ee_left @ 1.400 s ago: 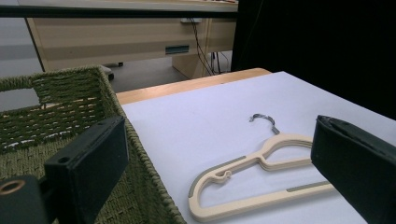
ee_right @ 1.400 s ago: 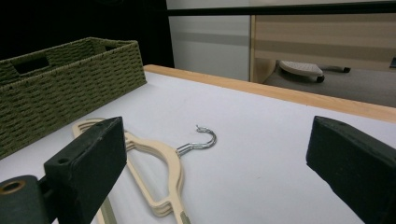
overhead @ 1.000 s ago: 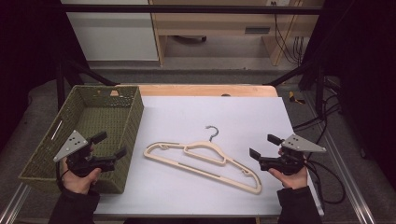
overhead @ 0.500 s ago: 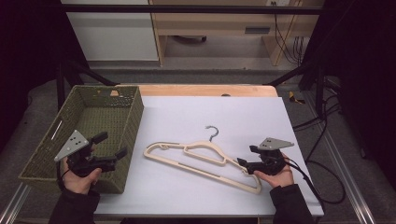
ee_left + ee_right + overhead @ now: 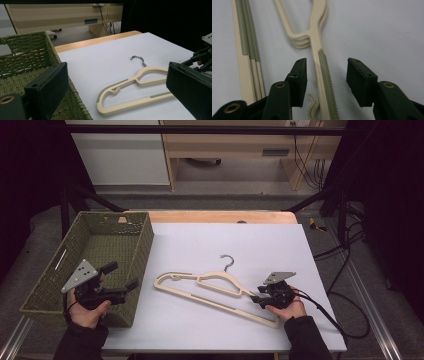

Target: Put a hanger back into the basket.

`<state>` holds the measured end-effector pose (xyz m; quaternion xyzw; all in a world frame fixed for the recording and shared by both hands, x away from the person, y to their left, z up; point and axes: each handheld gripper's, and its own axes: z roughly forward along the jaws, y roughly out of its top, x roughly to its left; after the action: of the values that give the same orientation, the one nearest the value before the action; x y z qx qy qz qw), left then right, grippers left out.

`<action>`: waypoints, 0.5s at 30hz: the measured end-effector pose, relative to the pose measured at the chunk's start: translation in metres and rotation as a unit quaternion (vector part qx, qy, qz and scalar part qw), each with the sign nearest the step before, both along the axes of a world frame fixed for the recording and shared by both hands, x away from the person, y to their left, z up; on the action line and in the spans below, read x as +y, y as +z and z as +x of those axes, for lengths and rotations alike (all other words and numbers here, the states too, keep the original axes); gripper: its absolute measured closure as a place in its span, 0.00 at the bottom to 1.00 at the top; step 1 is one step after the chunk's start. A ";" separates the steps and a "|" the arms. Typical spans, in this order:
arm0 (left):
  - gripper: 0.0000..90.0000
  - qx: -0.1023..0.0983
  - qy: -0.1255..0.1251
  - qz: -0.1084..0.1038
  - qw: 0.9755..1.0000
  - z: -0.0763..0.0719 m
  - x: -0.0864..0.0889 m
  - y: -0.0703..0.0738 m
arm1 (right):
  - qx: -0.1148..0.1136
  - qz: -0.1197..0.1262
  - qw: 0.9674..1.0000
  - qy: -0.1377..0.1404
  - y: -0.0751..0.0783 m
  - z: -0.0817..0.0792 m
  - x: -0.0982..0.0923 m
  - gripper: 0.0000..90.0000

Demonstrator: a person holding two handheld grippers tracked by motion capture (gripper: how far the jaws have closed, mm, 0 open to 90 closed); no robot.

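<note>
Woven green basket [image 5: 47, 275] sits at the table's left, nothing visible inside. Right gripper [image 5: 258, 298], jaws closing, straddles the cream hangers' [image 5: 210, 290] shoulder without pressing; left gripper [image 5: 122, 277] gapes empty.

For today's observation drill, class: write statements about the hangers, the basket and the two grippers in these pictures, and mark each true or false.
1. The right gripper has a hanger arm between its jaws, with gaps on both sides. True; the jaws have just been closing.
2. The hangers lie inside the basket. False: they lie on the white table.
3. The left gripper holds a hanger. False: its jaws are open, with nothing gripped.
4. The basket is green and woven. True.
</note>
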<state>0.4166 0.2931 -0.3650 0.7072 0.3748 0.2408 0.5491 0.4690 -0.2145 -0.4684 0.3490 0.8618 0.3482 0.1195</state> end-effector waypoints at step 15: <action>0.05 0.002 -0.006 0.007 1.000 0.001 -0.005 -0.001 | 0.010 -0.007 0.999 0.038 -0.004 0.005 0.001 0.86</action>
<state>0.4171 0.2885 -0.3662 0.7134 0.3700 0.2387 0.5451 0.4743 -0.2133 -0.4727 0.3186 0.8779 0.3433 0.0997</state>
